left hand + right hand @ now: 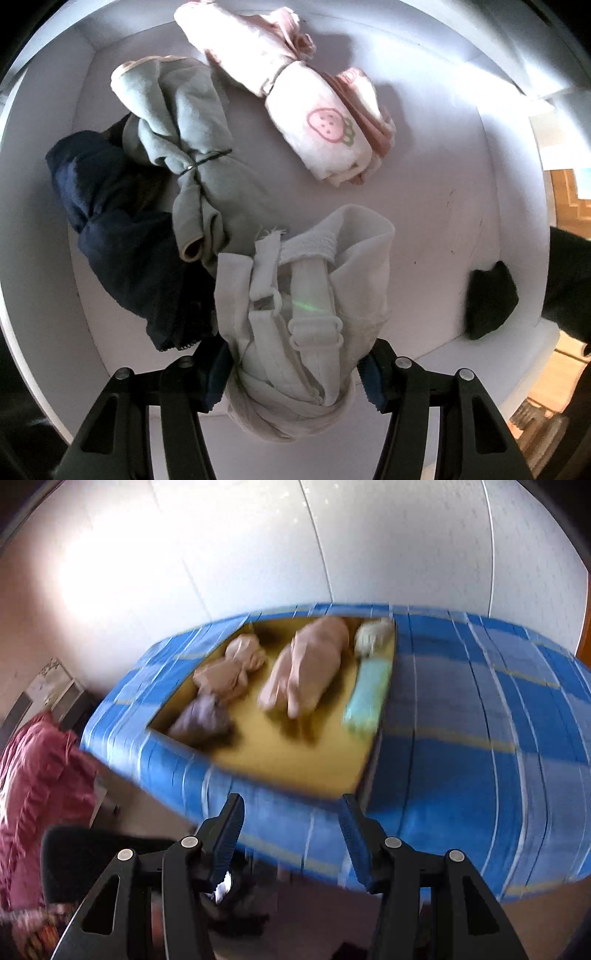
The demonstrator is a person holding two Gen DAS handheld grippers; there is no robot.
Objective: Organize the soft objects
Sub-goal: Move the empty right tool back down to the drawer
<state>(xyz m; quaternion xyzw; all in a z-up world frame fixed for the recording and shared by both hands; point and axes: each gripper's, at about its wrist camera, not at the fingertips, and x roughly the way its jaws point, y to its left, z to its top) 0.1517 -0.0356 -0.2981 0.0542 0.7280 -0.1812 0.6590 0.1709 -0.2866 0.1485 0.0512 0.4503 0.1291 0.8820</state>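
Observation:
My left gripper (pixel 293 373) points down into a white box (pixel 461 221) and is shut on a cream strapped garment (pixel 306 295), its pads pressing the bundle's sides. In the box lie a grey-green tied bundle (pixel 192 147), a navy garment (pixel 110 221), a white roll with a strawberry print (pixel 325 125) and a pale pink roll (pixel 236 48). My right gripper (pixel 291 830) stands open with nothing between its fingers, above the edge of a blue plaid bed (pixel 480 720). On a yellow sheet (pixel 295 753) lie a large pink bundle (pixel 310 668), a smaller pink bundle (pixel 232 672) and a grey-purple bundle (pixel 203 720).
A black soft item (pixel 489 299) sits at the box's right wall. A light teal roll (pixel 369 690) and a whitish ball (pixel 373 633) lie by the sheet's right edge. A pink quilted garment (pixel 40 775) and a black chair back (pixel 92 849) are left of the bed. The right wrist view is motion-blurred.

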